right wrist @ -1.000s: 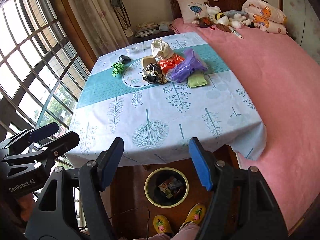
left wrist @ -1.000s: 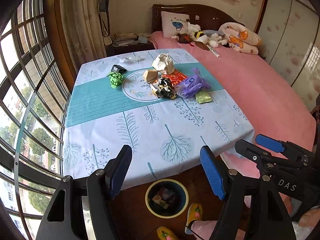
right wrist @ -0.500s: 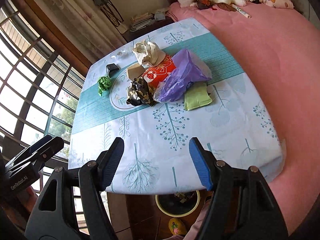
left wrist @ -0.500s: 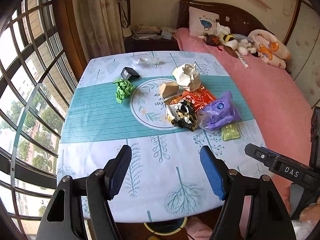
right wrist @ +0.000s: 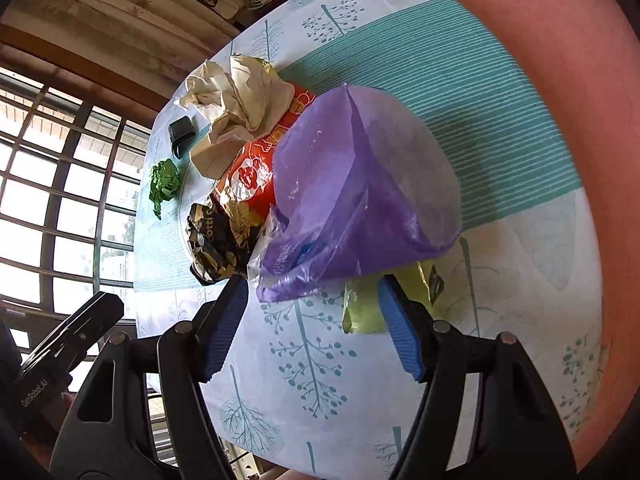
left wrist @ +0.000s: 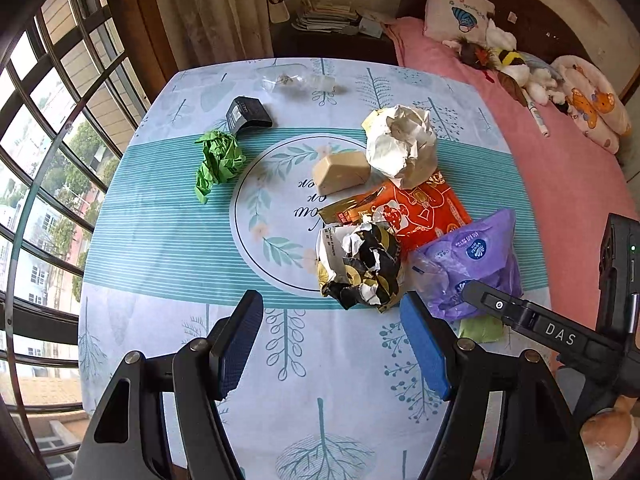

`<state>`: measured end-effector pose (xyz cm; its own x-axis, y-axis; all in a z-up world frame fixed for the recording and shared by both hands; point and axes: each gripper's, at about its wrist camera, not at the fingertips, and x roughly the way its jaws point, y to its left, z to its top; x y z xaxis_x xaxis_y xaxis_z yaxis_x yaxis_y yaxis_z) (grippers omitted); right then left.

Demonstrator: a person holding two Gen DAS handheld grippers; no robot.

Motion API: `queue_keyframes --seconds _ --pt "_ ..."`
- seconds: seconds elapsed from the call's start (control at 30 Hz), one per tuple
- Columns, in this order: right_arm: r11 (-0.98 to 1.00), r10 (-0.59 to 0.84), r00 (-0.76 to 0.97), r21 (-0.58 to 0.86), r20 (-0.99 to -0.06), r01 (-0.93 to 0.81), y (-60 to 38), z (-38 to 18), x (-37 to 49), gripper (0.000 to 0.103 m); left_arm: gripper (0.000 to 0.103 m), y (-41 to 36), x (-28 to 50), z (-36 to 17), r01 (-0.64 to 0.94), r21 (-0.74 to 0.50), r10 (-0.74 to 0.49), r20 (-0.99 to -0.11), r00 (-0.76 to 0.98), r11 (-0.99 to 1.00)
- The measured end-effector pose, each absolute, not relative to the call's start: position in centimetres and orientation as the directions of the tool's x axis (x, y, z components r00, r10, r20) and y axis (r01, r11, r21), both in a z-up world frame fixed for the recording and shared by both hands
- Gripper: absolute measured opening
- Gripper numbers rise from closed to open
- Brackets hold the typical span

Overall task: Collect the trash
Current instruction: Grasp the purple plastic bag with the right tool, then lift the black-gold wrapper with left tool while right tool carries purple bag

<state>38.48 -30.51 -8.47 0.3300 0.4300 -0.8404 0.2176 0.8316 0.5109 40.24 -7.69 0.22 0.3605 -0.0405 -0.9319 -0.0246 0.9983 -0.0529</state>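
Left gripper [left wrist: 332, 344], jaws apart and empty, above the worktop [left wrist: 160, 248]. Just ahead, toward its right finger: crumpled black-and-gold wrapper [left wrist: 360, 268]. Beyond it: orange packet [left wrist: 424, 212], tan block [left wrist: 340, 170], crumpled paper bag [left wrist: 402, 146]; contents not visible. Far left: green paper wad [left wrist: 218, 160], black box [left wrist: 248, 114].

Right gripper [right wrist: 312, 320], jaws apart and empty. Purple plastic bag [right wrist: 360, 192] just ahead, its mouth between the fingertips, contents unclear. Green packet [right wrist: 360, 308] beside the right finger.

purple bag [right wrist: 360, 184]: glossy thin plastic | white wad [left wrist: 402, 144]: crumpled paper | tablecloth [left wrist: 168, 240]: matt, possibly cloth
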Motion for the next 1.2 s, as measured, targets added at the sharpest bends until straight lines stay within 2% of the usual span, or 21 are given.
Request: queue_keyframes --seconds 0.3,0.37,0.43,0.53,0.7,1.07,1.13,1.2 --pt "0.826 0.433 0.313 0.511 -0.845 0.238 -31.0 -10.5 42.7 0.065 0.073 -8.7 44.7 -4.3 -0.060 -0.079 -0.062 -0.966 0.250 0.995" --pt "0.831 0.434 0.309 0.508 -0.846 0.226 -31.0 -10.7 42.9 0.057 0.073 -8.9 45.4 -5.5 -0.072 -0.083 -0.065 -0.972 0.228 0.994" --pt "0.842 0.429 0.295 0.496 -0.854 0.211 -30.9 -10.8 43.1 0.042 0.073 -9.1 46.1 -6.6 -0.083 -0.073 -0.054 -0.977 0.207 0.994" --pt "0.851 0.435 0.283 0.493 -0.855 0.180 -30.9 -11.1 43.0 0.028 0.073 -9.2 46.9 -8.0 -0.095 -0.072 -0.054 -0.983 0.178 0.993" --pt "0.855 0.461 0.274 0.505 -0.844 0.116 -30.5 -10.8 42.7 0.014 0.073 -9.0 48.1 -9.3 -0.118 -0.083 -0.062 -0.984 0.170 0.990" --pt "0.856 0.477 0.268 0.512 -0.837 0.074 -30.1 -10.4 42.4 0.010 0.076 -8.2 49.5 -10.8 -0.157 -0.127 -0.100 -0.981 0.165 0.979" --pt "0.859 0.474 0.267 0.507 -0.839 0.070 -30.0 -10.4 42.4 0.010 0.076 -8.0 49.6 -11.8 -0.177 -0.085 -0.066 -0.992 0.109 0.981" --pt "0.859 0.473 0.266 0.506 -0.840 0.073 -29.9 -10.4 42.4 0.010 0.072 -7.9 49.5 -12.0 -0.185 -0.090 -0.066 -0.989 0.131 0.979"
